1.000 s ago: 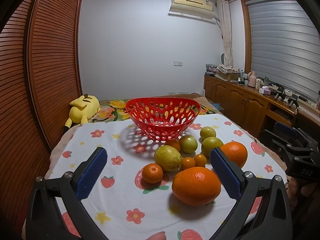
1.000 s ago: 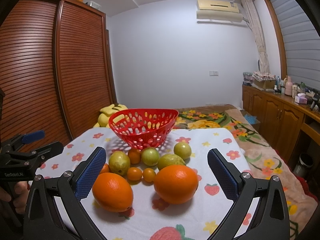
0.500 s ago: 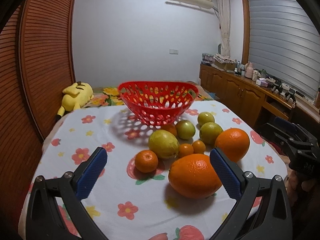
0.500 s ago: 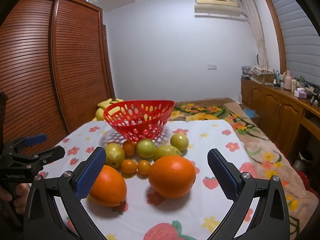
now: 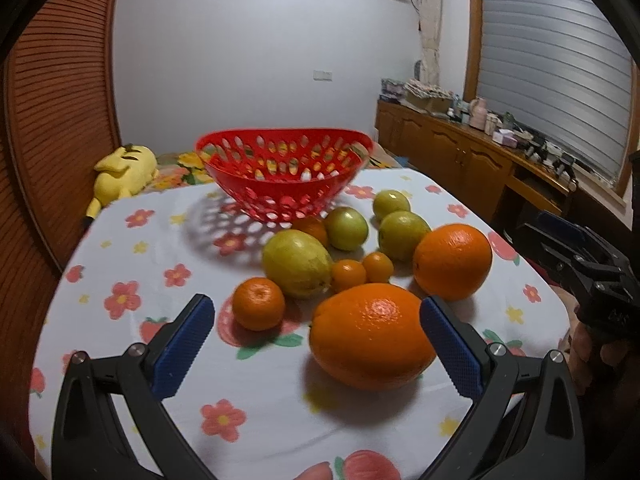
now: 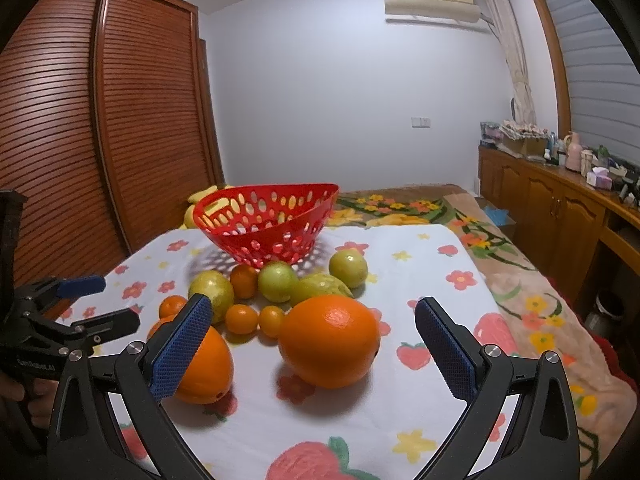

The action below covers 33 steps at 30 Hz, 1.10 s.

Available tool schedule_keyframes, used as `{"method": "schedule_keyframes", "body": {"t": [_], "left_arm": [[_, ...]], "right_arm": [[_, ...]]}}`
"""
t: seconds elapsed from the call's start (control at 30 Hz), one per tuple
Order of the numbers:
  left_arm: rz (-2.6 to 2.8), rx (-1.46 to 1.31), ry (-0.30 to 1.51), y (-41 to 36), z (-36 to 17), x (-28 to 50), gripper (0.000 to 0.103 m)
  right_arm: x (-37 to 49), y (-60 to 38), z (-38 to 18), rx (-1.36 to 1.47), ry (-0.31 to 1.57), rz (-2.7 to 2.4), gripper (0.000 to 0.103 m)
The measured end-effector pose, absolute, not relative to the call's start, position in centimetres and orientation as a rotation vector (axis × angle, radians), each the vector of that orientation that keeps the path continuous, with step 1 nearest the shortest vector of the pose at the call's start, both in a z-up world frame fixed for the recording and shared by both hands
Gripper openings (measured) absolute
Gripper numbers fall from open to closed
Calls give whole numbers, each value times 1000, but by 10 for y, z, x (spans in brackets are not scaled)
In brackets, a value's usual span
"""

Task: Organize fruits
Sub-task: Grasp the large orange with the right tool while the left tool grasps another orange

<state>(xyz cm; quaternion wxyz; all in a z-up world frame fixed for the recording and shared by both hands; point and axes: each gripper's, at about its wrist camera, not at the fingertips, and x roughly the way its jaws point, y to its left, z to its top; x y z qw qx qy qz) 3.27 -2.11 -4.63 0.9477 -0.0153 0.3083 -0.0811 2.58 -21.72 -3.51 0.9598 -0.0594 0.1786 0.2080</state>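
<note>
Currently both hand-held grippers hover low over the white flower-and-strawberry print tablecloth (image 5: 160, 360), jaws spread wide, nothing gripped.

1. Left gripper (image 5: 318, 344): blue ribbed pads fully apart. Large orange nearest the camera (image 5: 370, 336) sits between the pads, closer to the right pad, approx. touching or just beside it; cannot tell which. No clamping contact visible.
2. Right gripper (image 6: 312, 348): pads equally wide. Second large round orange (image 6: 329, 340) lies between them, apart from both pads. The first large orange shows partly behind the left pad in this view.
3. Fruit cluster, left wrist view, ref. the first large orange: small mandarin (image 5: 259, 303) at 9 o'clock; yellow-green oval fruit (image 5: 296, 263) at 11 o'clock; two tiny kumquat-size oranges (image 5: 362, 271) at 12 o'clock, touching each other; second large orange at 2 o'clock. Behind these: three round green fruits (image 5: 346, 228) and one small orange partly hidden near the basket foot.
4. Red perforated plastic basket (image 5: 284, 148) stands upright at 12 o'clock, far side of the cluster; no fruit visible inside.
5. Yellow plush toy (image 5: 122, 170) lies off the table at 10 o'clock.
6. Each gripper appears at the edge of the other's view, with part of the person's hand on its handle.
</note>
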Motion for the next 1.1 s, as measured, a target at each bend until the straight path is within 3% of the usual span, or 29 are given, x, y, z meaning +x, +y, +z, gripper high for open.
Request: {"method": "schedule_keyframes", "body": {"t": [0.87,1.1], "left_arm": [[-339,-31,818,-45,-79,68,102],[-393,-53,845,-46,-84,72,96]], "right_arm": [[45,-223,-49,-135,436,432,103],[56,-221,-57,-147,473,452,103]]}}
